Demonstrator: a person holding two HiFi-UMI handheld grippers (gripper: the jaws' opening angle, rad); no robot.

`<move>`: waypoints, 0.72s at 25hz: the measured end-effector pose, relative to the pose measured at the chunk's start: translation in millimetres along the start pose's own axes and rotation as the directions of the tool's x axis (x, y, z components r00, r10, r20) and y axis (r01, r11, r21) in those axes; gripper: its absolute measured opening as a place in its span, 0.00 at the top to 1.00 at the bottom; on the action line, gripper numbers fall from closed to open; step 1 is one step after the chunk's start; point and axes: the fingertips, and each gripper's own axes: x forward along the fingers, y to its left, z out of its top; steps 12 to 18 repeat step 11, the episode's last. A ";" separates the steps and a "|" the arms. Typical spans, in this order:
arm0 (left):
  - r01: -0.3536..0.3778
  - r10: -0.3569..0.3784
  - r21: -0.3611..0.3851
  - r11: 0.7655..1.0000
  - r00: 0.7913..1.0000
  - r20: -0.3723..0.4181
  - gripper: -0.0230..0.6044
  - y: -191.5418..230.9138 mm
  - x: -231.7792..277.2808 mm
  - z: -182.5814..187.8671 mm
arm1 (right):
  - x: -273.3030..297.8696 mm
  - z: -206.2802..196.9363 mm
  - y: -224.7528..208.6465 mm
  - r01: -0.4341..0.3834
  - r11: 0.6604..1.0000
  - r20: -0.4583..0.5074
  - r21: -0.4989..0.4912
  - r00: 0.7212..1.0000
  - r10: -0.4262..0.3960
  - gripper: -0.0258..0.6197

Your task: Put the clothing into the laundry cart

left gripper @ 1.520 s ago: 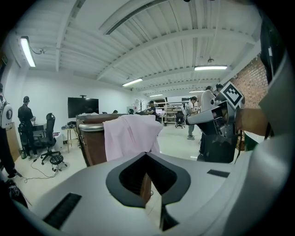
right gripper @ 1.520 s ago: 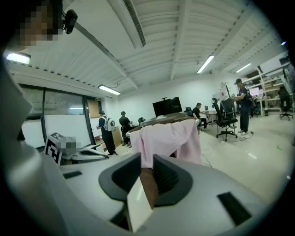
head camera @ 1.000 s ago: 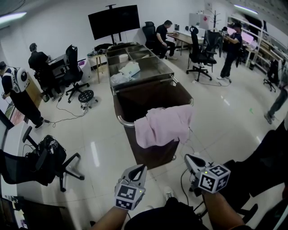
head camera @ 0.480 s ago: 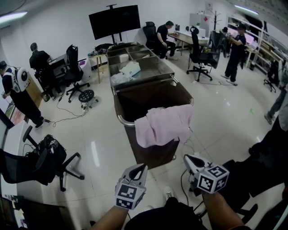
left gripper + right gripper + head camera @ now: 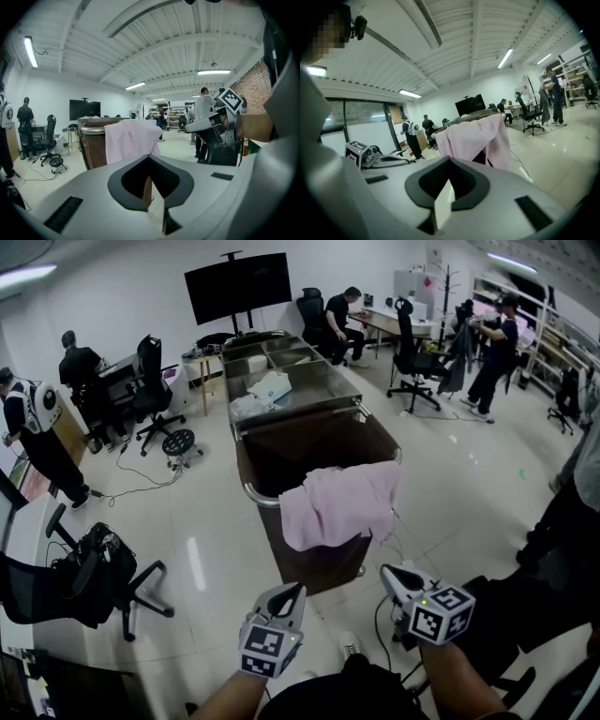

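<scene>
A glossy white tiled floor (image 5: 469,493) reflects the fluorescent tubes (image 5: 29,50) of an open-plan workroom with white walls (image 5: 112,287) and a ribbed white ceiling (image 5: 164,42). A large black screen (image 5: 238,285) stands on a stand against the far wall, black office chairs (image 5: 153,381) sit scattered about, and cables (image 5: 141,488) trail across the tiles. Desks (image 5: 389,320) and open shelving (image 5: 544,324) line the right side, a brick wall (image 5: 246,84) closes one end, and a glazed partition (image 5: 361,126) runs along another.

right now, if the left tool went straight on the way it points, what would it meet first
Probably the pink garment draped over the near edge of the laundry cart, or its wall just below; only floor lies between.
</scene>
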 end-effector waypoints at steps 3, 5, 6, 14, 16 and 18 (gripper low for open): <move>-0.001 0.001 0.001 1.000 1.000 -0.001 0.97 0.5 1.0 1.0 | 0.7 3.6 -1.4 0.000 1.000 0.003 -0.003 1.000 0.000 0.95; 0.001 -0.001 0.002 1.000 1.000 -0.001 0.97 0.4 0.8 1.5 | 1.2 4.3 -1.2 -0.001 1.000 0.004 -0.004 1.000 0.001 0.95; 0.002 -0.002 0.003 1.000 1.000 -0.001 0.97 0.7 0.8 1.6 | 1.9 3.9 -1.0 -0.002 1.000 0.003 -0.003 1.000 0.002 0.95; 0.006 -0.006 0.010 1.000 1.000 -0.011 0.97 2.3 1.6 0.2 | 4.8 0.9 0.0 -0.006 1.000 -0.008 -0.002 1.000 0.006 0.95; 0.006 -0.006 0.010 1.000 1.000 -0.011 0.97 2.3 1.6 0.2 | 4.8 0.9 0.0 -0.006 1.000 -0.008 -0.002 1.000 0.006 0.95; 0.006 -0.006 0.010 1.000 1.000 -0.011 0.97 2.3 1.6 0.2 | 4.8 0.9 0.0 -0.006 1.000 -0.008 -0.002 1.000 0.006 0.95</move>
